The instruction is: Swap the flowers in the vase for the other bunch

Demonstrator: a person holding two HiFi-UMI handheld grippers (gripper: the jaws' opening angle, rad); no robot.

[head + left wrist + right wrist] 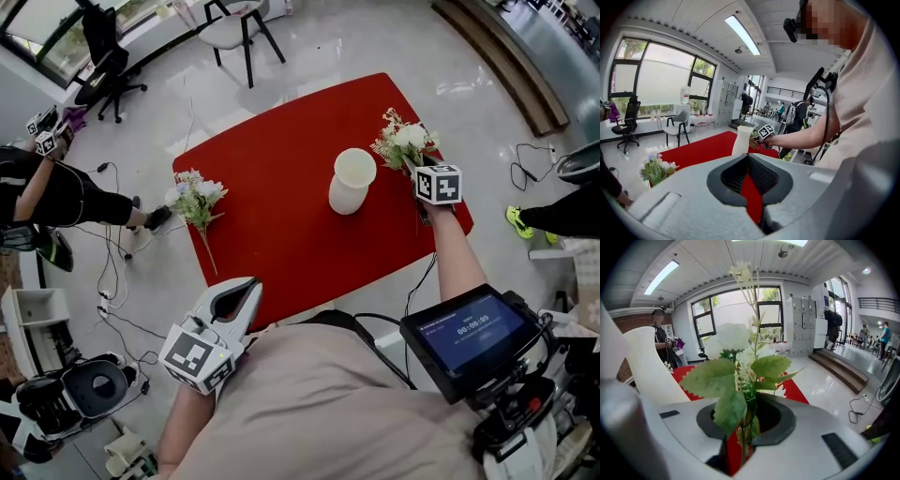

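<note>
Flower stems (746, 432) in right hand-held gripper (744, 416)

Bright, even daylight from the windows (661, 84) at left, plus ceiling strip lights (743, 35). Gripper views bulge fisheye-style with black corners; the close flowers (729, 338) blur and the floor (403, 47) glares.

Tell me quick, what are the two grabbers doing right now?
Left gripper: closed, holding nothing.
Right gripper: closed on the stems of the white flower bunch.
</note>
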